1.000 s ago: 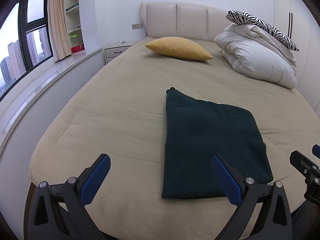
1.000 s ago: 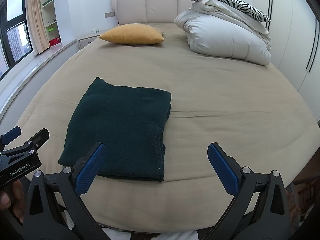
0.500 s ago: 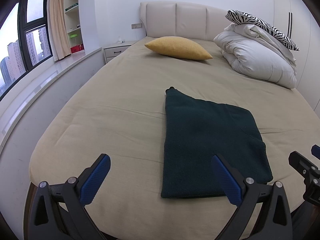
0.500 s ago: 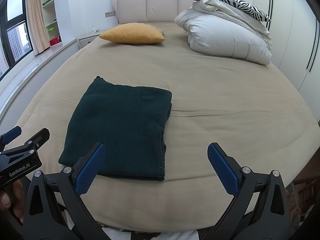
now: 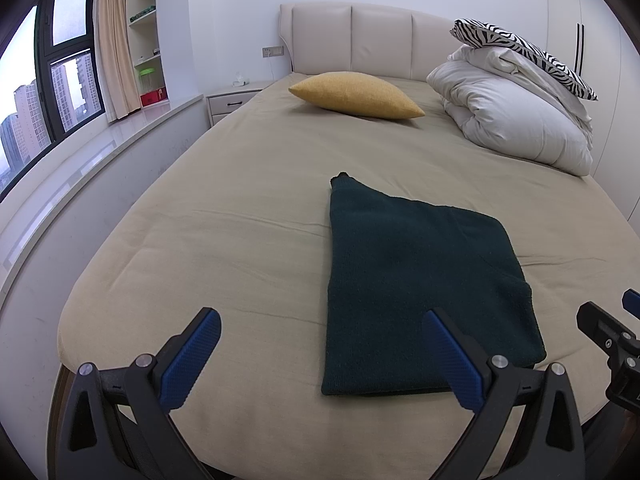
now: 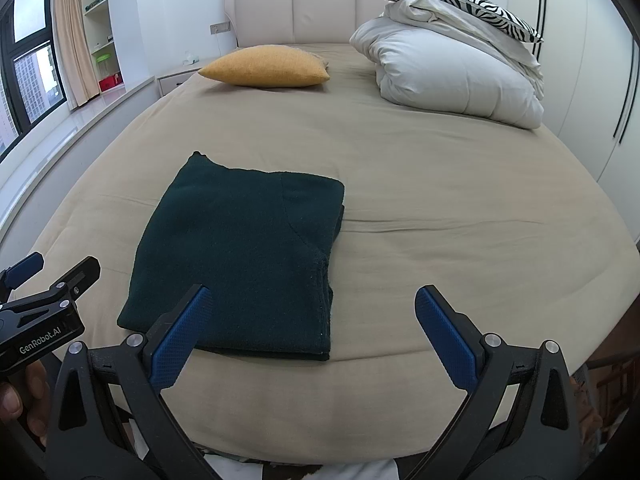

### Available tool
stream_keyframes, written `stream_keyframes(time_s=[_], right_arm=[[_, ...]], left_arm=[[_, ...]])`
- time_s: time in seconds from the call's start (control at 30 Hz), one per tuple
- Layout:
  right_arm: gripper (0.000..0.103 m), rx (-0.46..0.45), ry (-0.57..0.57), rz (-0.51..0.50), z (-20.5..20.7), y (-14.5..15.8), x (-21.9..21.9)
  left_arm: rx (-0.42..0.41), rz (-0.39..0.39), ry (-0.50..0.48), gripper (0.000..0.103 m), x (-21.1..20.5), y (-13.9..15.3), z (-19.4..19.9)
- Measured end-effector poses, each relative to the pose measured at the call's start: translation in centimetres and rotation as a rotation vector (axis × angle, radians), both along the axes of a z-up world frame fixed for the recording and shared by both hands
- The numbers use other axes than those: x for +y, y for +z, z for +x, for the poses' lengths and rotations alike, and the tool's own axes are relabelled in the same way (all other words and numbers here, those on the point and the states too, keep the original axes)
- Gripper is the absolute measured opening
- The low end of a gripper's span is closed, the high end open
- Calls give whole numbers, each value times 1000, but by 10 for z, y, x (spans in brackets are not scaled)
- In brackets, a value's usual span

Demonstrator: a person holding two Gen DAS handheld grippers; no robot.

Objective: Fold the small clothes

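Your left gripper [image 5: 320, 354] hangs over the foot of the bed [image 5: 240, 184] with its blue fingers [image 5: 190, 364] spread wide and nothing between them. Your right gripper [image 6: 312, 330] is spread just as wide and is also empty, hovering at the near edge of the mattress.

The dark green garment [image 5: 420, 276] lies flat on the tan sheet, folded into a rough rectangle. In the left wrist view it sits at about 1 o'clock from the gripper, with the right-hand finger overlapping its near edge in the picture; whether it touches the cloth cannot be told. In the right wrist view the garment [image 6: 248, 248] lies at about 11 o'clock, its stacked layers showing along the right side.

Far up the bed, a yellow pillow [image 5: 354, 94] rests at 12 o'clock, and a white duvet [image 5: 516, 120] with a zebra-print pillow [image 5: 524, 52] on top is piled at 2 o'clock.
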State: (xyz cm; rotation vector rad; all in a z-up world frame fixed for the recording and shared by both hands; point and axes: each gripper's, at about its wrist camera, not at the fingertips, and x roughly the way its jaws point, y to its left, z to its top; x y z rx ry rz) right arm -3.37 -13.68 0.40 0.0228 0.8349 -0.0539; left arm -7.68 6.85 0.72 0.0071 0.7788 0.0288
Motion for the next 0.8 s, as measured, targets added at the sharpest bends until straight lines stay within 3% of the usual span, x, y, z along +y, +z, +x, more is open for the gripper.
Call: stream_keyframes(time_s=[0.8], right_arm=[[103,11,5,9,-3,-7,3]], left_arm=[[7,-1,-12,103,7,-7,-1]])
